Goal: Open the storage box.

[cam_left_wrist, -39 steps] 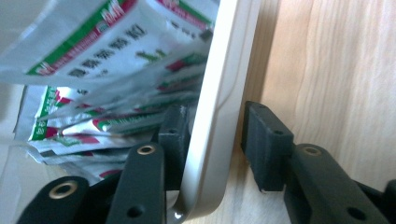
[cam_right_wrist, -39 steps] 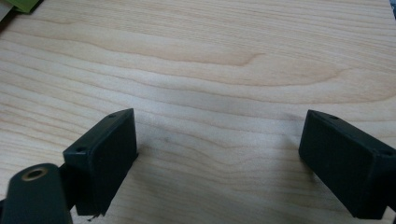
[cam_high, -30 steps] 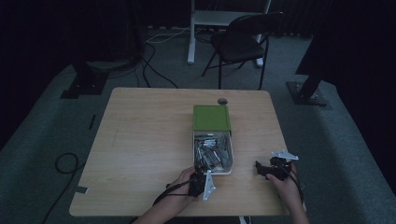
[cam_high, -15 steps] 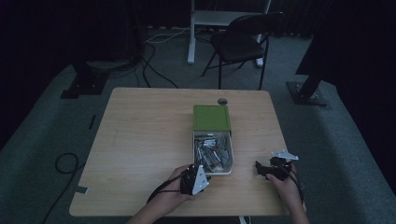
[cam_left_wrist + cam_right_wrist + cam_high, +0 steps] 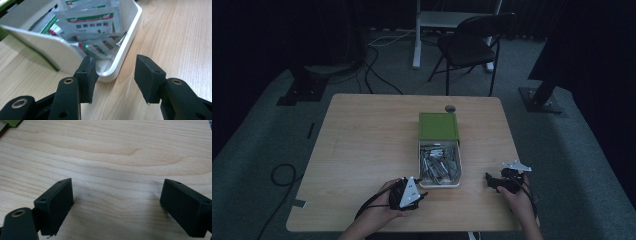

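A white tray (image 5: 440, 184) pulled out of a green box (image 5: 439, 126) lies at the table's middle, holding several silver sachets (image 5: 439, 165) with green and red print. My left gripper (image 5: 422, 196) rests low on the table beside the tray's near left corner, open and empty. In the left gripper view its jaws point at the white tray's corner (image 5: 113, 67), and the sachets (image 5: 91, 23) lie inside it. My right gripper (image 5: 488, 180) rests to the tray's right, near the front edge, jaws wide open over bare wood (image 5: 117, 165).
A small round grommet (image 5: 450, 108) sits in the table behind the green box. A black folding chair (image 5: 472, 42) and a white desk leg (image 5: 417, 35) stand beyond the table. Cables (image 5: 279, 175) lie on the floor at left.
My left gripper has drawn back left and toward the front edge, away from the tray's near corner. The right gripper has stayed put.
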The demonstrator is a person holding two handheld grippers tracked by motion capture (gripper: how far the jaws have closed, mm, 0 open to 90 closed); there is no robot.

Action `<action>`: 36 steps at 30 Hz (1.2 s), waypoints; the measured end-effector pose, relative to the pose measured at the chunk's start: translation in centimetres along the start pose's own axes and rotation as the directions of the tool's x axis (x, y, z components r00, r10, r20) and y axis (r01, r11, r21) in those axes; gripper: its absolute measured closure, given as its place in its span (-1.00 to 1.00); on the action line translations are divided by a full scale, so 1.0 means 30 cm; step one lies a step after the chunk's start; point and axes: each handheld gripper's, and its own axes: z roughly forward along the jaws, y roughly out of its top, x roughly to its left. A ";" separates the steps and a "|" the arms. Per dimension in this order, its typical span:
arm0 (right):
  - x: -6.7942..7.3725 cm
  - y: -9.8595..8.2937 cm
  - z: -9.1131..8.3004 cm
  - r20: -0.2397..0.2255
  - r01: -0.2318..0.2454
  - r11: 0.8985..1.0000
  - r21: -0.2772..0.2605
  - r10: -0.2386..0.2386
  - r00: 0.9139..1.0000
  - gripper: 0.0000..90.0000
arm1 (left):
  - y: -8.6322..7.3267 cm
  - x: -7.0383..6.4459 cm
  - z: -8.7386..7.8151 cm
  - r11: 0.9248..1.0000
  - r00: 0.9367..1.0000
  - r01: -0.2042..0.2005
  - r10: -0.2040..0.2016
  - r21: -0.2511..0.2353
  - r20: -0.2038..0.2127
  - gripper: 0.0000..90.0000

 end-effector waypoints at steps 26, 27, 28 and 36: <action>0.000 0.000 0.000 0.000 0.001 1.000 0.000 -0.001 1.000 -0.75 | -0.179 0.124 -0.067 0.980 0.978 0.196 -0.194 0.026 -0.078 0.00; 0.000 0.000 0.000 0.000 0.001 1.000 0.000 -0.001 1.000 -0.75 | -0.191 0.133 -0.075 0.977 0.974 0.212 -0.209 0.027 -0.085 0.00; 0.000 0.000 0.000 0.000 0.001 1.000 0.000 -0.001 1.000 -0.75 | -0.197 0.138 -0.078 0.974 0.971 0.223 -0.221 0.024 -0.088 0.00; 0.000 0.000 0.000 0.000 0.001 1.000 0.000 -0.001 1.000 -0.75 | -0.238 0.179 -0.107 0.956 0.951 0.292 -0.288 0.024 -0.114 -0.09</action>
